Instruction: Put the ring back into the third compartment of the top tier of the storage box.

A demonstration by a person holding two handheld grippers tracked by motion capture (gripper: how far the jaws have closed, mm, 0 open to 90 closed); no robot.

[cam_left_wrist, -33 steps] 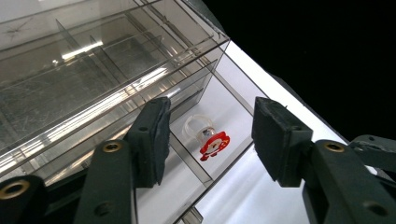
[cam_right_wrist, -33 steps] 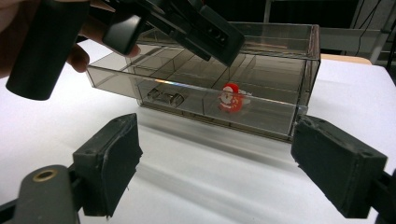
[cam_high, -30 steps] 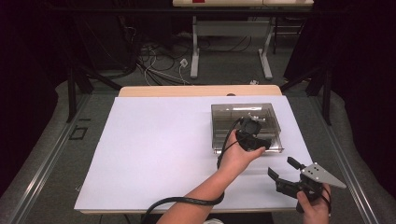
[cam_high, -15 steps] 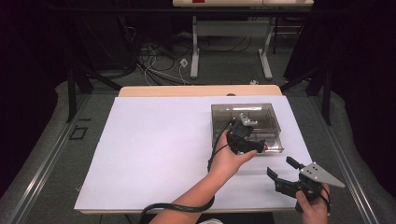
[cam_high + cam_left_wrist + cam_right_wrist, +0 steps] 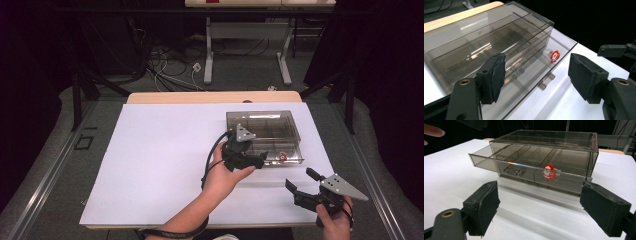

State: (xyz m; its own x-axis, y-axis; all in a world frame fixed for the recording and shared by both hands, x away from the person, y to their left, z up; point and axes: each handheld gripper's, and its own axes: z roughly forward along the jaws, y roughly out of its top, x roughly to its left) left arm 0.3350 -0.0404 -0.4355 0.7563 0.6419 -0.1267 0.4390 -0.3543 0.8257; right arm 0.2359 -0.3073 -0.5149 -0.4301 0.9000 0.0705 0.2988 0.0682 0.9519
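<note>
A smoky transparent drawer box (image 5: 264, 131) is sitting on the white surface (image 5: 160, 165), toward its right side, and its drawer (image 5: 524, 167) is standing pulled partway out toward the person. Inside the drawer's front right compartment a small red-and-white Santa figure (image 5: 548, 172) is lying or standing close behind the clear front wall, beside the drawer's handle (image 5: 513, 171). The left gripper (image 5: 258, 159) is hovering at the drawer's front left corner; its jaws have just been opening and are now standing released, with nothing pressed between the pads, though the drawer's corner is showing between them in the left gripper view (image 5: 537, 75). The right gripper (image 5: 301, 182) is waiting near the front right of the surface, well apart from the box, its jaws spread wide and empty, pointing at the drawer. Judging from this, the opening of the drawer is looking done and the left gripper is letting go of it. What seems left is either reaching in for the figure with the waiting right gripper or pushing the drawer shut again; which one is not showing.
</note>
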